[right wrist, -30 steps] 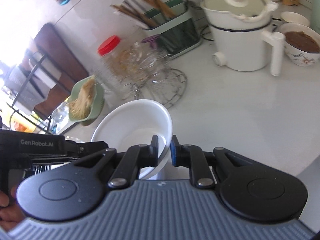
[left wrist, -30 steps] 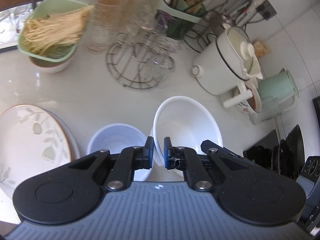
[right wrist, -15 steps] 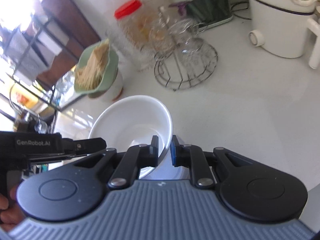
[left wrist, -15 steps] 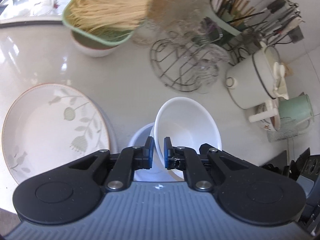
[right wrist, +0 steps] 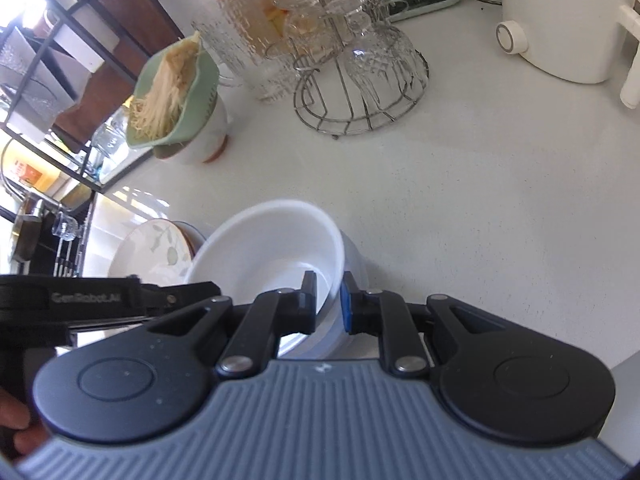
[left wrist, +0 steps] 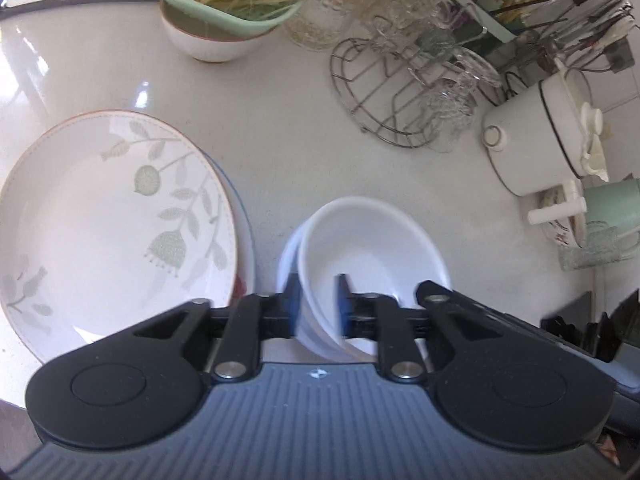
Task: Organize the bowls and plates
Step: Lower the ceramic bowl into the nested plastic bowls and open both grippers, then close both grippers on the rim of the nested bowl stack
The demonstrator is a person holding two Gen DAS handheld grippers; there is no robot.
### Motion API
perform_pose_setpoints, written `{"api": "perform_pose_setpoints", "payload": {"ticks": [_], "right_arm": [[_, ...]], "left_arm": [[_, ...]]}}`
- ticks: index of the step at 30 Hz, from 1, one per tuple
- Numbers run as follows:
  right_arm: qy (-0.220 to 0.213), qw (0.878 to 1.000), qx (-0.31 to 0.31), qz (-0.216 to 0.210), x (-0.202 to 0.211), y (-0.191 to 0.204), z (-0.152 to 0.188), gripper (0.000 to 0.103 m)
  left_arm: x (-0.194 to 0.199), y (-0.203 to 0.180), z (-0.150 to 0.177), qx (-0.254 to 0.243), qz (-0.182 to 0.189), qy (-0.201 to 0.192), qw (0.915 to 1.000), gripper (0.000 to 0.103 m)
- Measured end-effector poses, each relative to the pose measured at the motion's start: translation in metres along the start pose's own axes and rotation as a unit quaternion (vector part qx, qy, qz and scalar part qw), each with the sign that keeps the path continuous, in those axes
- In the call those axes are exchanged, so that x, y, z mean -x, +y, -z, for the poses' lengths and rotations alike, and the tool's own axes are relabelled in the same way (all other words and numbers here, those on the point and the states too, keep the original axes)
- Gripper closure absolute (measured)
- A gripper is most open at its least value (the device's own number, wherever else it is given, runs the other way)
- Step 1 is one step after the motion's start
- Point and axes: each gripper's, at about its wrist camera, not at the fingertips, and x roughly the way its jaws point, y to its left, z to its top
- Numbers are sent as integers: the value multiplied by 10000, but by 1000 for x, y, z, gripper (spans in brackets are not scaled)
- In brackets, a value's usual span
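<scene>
The white bowl [left wrist: 372, 256] sits nested in a pale second bowl [left wrist: 289, 252] on the bench [left wrist: 280, 152], low in the frame's centre, just right of the leaf-patterned plate [left wrist: 108, 216]. The left gripper [left wrist: 316, 302] straddles its near rim — its fingers have just been opening, now released. The right gripper [right wrist: 326, 300] straddles the opposite rim, fingers likewise parting and loose.

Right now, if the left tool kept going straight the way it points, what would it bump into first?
The white bowl: the left tool already straddles its rim, so it would probably hit the bowl's wall or bottom.
</scene>
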Motion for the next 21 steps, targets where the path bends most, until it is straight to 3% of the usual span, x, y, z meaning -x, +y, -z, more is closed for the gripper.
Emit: {"api": "perform_pose_setpoints", "payload": {"ticks": [1, 2, 7, 13, 17, 21], "right_arm": [[-32, 10000, -23, 17, 1, -2, -1, 71], [-70, 9999, -73, 26, 3, -4, -2, 68], [-89, 9988, -459, 123, 0, -17, -6, 61], [347, 9913, -1260, -154, -31, -43, -2, 61], [552, 9872, -1419, -465, -44, -48, 3, 65], [625, 9871, -1415, -404, -51, -47, 8, 73]], "left_arm": [[1, -1, 0, -2, -34, -49, 10000, 53], [2, -1, 0, -19, -11, -97, 10000, 50], [6, -5, 2, -121, 82, -198, 9997, 50], [3, -7, 6, -75, 126, -202, 9997, 50], [2, -8, 8, -75, 153, -240, 9996, 50], [2, -9, 10, -77, 109, -278, 9995, 50]]}}
